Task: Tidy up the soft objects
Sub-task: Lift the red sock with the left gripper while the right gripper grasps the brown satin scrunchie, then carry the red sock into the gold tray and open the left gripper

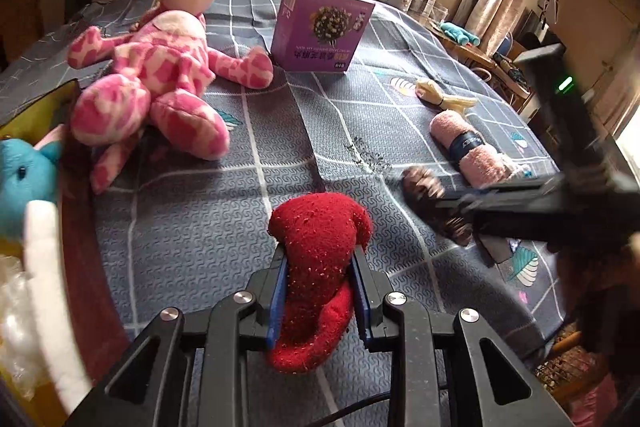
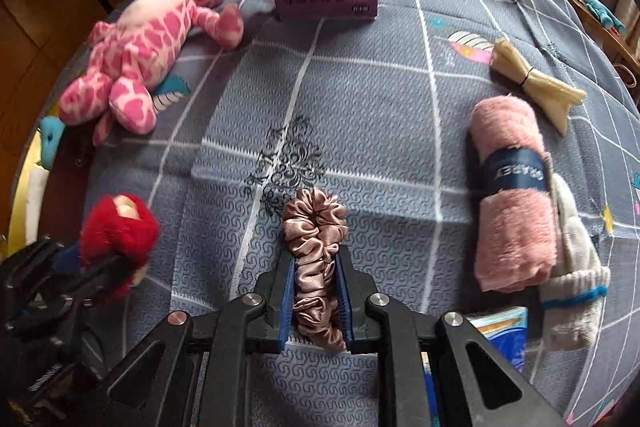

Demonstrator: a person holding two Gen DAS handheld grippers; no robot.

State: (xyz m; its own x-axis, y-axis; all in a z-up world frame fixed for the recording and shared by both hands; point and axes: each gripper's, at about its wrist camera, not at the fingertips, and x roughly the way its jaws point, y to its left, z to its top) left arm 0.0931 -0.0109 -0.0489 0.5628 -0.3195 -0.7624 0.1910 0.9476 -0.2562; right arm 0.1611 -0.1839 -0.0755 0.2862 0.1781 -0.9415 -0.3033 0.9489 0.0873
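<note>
On the table, both wrist views:
Table (image 2: 400, 131): covered by a grey-blue checked cloth.
Left gripper (image 1: 320, 267): lower centre of the left view; jaws pinching a red plush (image 1: 318, 259), which stands up between the blue pads.
Right gripper (image 2: 316, 283): lower centre of the right view; jaws pressed on a pink satin scrunchie (image 2: 316, 259).
Pink toy (image 1: 160, 79): upper left, lying on the cloth.
Purple box (image 1: 320, 27): upper centre, upright, just right of the toy.
Pink towel (image 2: 512, 191): right side, rolled, with a dark band; a white sock (image 2: 572, 267) touches its right edge.
Cream bow (image 2: 532, 79): upper right, just above the towel.
Blue plush (image 1: 24, 179): left edge, in a yellow container (image 1: 40, 111).
</note>
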